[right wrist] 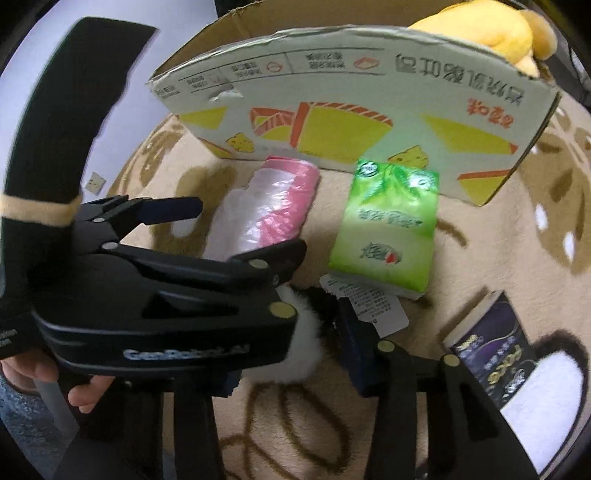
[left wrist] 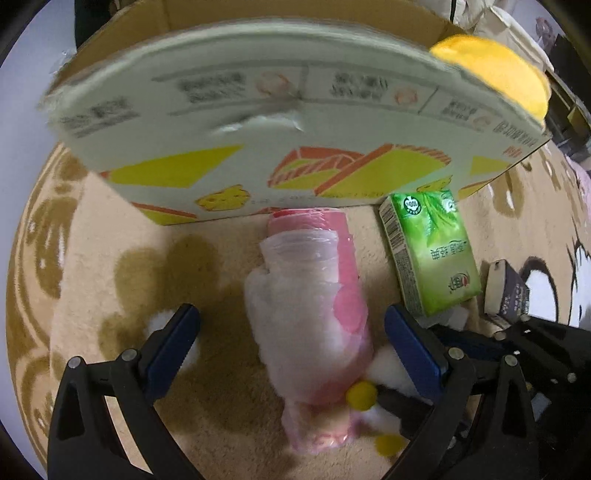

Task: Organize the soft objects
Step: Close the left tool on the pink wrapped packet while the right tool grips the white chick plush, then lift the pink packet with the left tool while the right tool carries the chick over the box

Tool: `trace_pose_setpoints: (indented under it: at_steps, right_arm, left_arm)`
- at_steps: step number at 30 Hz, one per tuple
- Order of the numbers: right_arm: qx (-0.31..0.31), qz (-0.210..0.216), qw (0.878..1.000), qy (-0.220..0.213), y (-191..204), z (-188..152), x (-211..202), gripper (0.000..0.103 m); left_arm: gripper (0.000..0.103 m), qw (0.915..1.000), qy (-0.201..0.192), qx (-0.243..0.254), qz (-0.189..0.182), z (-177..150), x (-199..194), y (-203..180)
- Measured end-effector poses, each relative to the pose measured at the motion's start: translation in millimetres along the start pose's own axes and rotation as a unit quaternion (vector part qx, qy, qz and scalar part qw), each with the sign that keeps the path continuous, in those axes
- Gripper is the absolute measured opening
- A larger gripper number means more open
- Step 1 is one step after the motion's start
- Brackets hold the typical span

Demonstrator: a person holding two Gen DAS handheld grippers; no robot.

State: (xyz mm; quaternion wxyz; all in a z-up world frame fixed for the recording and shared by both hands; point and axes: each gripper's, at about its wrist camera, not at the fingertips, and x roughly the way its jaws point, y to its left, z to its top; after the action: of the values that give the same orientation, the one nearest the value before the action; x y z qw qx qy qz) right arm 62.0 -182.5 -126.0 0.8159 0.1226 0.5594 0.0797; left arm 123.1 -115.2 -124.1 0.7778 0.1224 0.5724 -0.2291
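A pink roll of plastic bags (left wrist: 306,295) lies on the beige carpet, in front of the cardboard box (left wrist: 258,122). My left gripper (left wrist: 291,332) is open and points down over the roll, one blue pad on each side, neither touching it. A white and black plush toy (right wrist: 303,343) with yellow dots and a paper tag lies just right of the roll. My right gripper (right wrist: 295,350) is shut on its fluffy body. The left gripper (right wrist: 236,229) hides the right gripper's left finger in the right wrist view.
A green tissue pack (right wrist: 388,229) lies against the box front, and a dark purple pack (right wrist: 495,350) lies further right. A yellow plush (right wrist: 491,33) sticks out of the box. A person's hand (right wrist: 85,387) in a black sleeve holds the left gripper.
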Motion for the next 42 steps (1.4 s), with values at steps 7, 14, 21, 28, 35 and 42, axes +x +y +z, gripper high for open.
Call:
trace_pose_setpoints:
  at_steps: [7, 14, 21, 28, 35, 42]
  right_arm:
    - [0.0, -0.027, 1.0, -0.002, -5.0, 1.5, -1.6, 0.048]
    - [-0.01, -0.031, 0.999, 0.007, -5.1, -0.6, 2.5, 0.048]
    - [-0.032, -0.043, 0.999, 0.009, -1.5, -11.0, 7.3, 0.044]
    - [-0.038, -0.077, 0.996, -0.004, 7.0, -21.4, -1.0, 0.043]
    - [-0.014, -0.071, 0.997, -0.038, 0.6, -25.1, -24.0, 0.041]
    - [-0.009, -0.066, 0.995, -0.075, -1.4, -18.2, -49.3, 0.034]
  left_arm:
    - [0.096, 0.9994, 0.001, 0.013, 0.033, 4.7, 8.6, -10.7]
    - [0.085, 0.999, 0.001, 0.012, 0.044, 4.4, 10.3, -14.6]
    - [0.057, 0.998, -0.005, -0.006, 0.062, -4.7, -1.2, -2.3]
    - [0.038, 0.9979, -0.019, -0.04, 0.046, -23.2, -16.9, 23.3]
    - [0.021, 0.9957, -0.047, -0.056, 0.056, -52.0, -43.7, 29.7]
    - [0.018, 0.992, -0.082, -0.058, 0.077, -68.8, -68.5, 22.7]
